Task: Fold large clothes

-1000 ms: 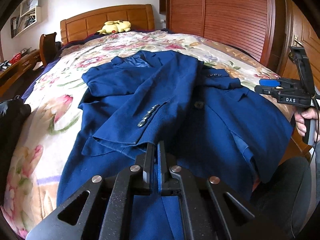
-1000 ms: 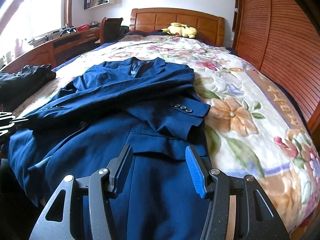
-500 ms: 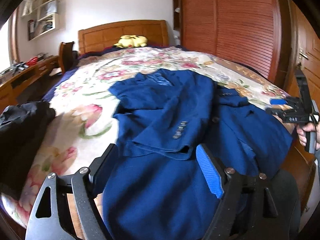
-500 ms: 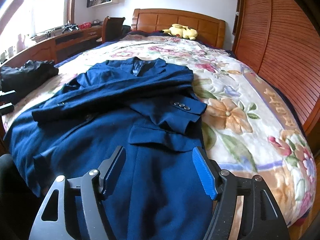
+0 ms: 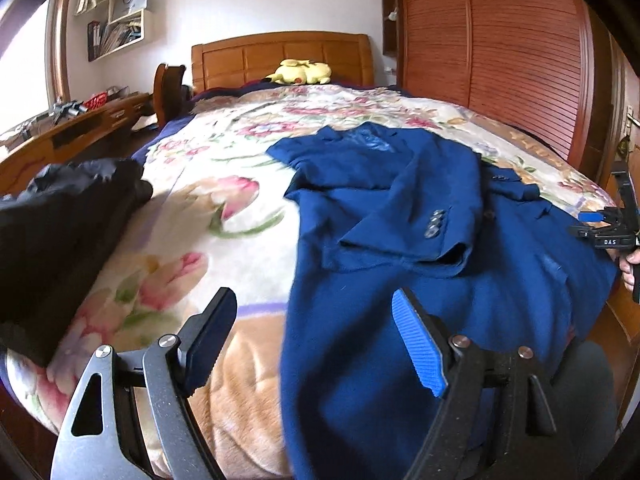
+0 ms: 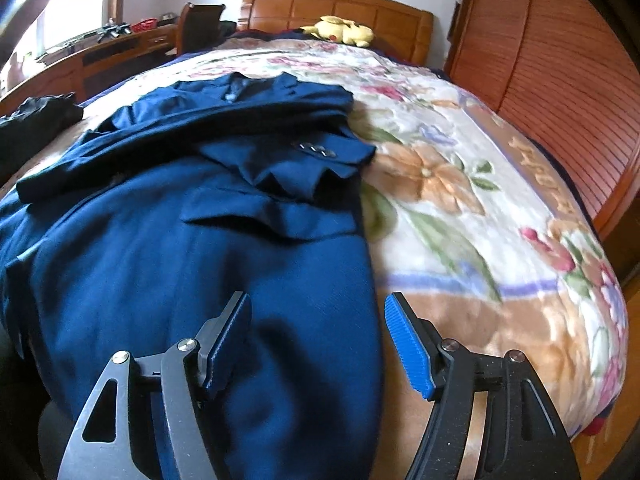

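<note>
A navy blue suit jacket point(image 5: 400, 248) point(image 6: 180, 248) lies front up on the floral blanket point(image 5: 208, 216), collar toward the headboard. Both sleeves are folded across its chest, and cuff buttons point(image 5: 434, 224) show. My left gripper point(image 5: 316, 340) stands open low over the jacket's left hem edge, one finger above the blanket, the other above the cloth. My right gripper point(image 6: 320, 340) is open over the jacket's right hem edge, with nothing pinched. It also shows in the left wrist view as the right gripper point(image 5: 592, 226) at the far right, held by a hand point(image 5: 630, 268).
A black garment point(image 5: 60, 216) point(image 6: 36, 120) is heaped on the bed's left corner. A yellow plush toy point(image 5: 300, 72) lies by the wooden headboard point(image 5: 280, 56). Slatted wardrobe doors point(image 5: 500, 60) stand along the right, and a desk point(image 5: 72, 124) along the left.
My left gripper went from shut to open and slid left to the jacket's left edge. My right gripper opened slightly wider and sank toward the right hem.
</note>
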The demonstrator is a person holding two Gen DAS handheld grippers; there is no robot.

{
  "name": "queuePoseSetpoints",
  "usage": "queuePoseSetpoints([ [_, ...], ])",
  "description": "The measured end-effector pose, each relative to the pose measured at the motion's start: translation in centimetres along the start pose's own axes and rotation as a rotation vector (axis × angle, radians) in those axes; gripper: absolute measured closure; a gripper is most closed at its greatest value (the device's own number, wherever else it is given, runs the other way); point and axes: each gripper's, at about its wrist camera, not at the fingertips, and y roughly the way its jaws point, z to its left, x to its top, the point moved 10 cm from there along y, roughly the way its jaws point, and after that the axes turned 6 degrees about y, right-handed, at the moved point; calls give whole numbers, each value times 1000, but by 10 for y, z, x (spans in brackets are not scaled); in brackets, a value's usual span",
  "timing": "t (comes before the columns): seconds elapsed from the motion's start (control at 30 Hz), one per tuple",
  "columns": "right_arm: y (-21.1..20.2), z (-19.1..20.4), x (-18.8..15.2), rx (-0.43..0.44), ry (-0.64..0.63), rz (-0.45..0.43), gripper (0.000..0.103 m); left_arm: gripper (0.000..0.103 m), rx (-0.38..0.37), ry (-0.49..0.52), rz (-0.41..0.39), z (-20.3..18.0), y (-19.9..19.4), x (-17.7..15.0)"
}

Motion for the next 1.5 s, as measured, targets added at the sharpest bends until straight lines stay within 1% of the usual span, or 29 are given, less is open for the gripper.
queuePoseSetpoints([
  [0.17, 6, -7, -3, 37, 36, 14, 32, 22, -6, -18, 29, 8, 7, -21],
  [0.23, 6, -7, -4, 47, 43, 18, 32, 22, -30, -18, 46, 6, 9, -29],
  [0.3, 5, -6, -7, 52, 41, 24, 32, 25, -63, -20, 53, 3, 10, -36],
  [0.37, 4, -5, -9, 53, 31, 26, 32, 32, -57, -20, 62, 4, 10, -41],
  [0.5, -1, -6, -14, 68, 16, 41, 32, 41, -64, -36, 54, 7, 8, -47],
  [0.6, -6, -6, -17, 92, 12, 54, 32, 56, -81, -52, 50, 7, 5, -49],
  [0.63, -7, -5, -18, 100, 11, 57, 33, 66, -97, -56, 51, 5, 5, -49],
  [0.67, -7, -4, -18, 108, 11, 61, 37, 71, -112, -64, 55, 3, 4, -49],
  [0.7, -8, -3, -19, 123, 9, 63, 43, 74, -113, -63, 57, 1, 4, -49],
  [0.73, -10, -1, -20, 135, 6, 64, 50, 81, -114, -56, 61, -1, 3, -48],
  [0.77, -12, 2, -21, 150, 2, 65, 55, 89, -119, -55, 63, -2, 2, -48],
  [0.8, -14, 5, -21, 173, -5, 66, 68, 92, -131, -57, 65, -4, 0, -47],
  [0.83, -15, 7, -20, 187, -9, 65, 86, 96, -142, -57, 67, -6, -1, -46],
  [0.87, -16, 11, -20, 204, -14, 66, 92, 98, -150, -56, 64, -8, -3, -44],
  [0.93, -20, 14, -16, 219, -12, 44, 96, 98, -163, -51, 39, -11, -12, -37],
  [1.0, -28, 14, -9, 237, 4, 9, 97, 99, -165, -54, -5, -13, -26, -26],
  [1.07, -41, 13, 1, 257, 32, -45, 97, 100, -166, -51, -43, -16, -40, -15],
  [1.2, -77, 4, 27, 278, 73, -161, 98, 101, -170, -54, -115, -19, -68, 10],
  [1.27, -95, -1, 37, 283, 82, -209, 98, 101, -160, -51, -154, -17, -81, 23],
  [1.37, -120, -3, 47, 298, 80, -261, 98, 101, -154, -57, -198, -13, -95, 40],
  [1.5, -151, 1, 54, 314, 55, -310, 98, 101, -148, -55, -261, -8, -118, 64],
])
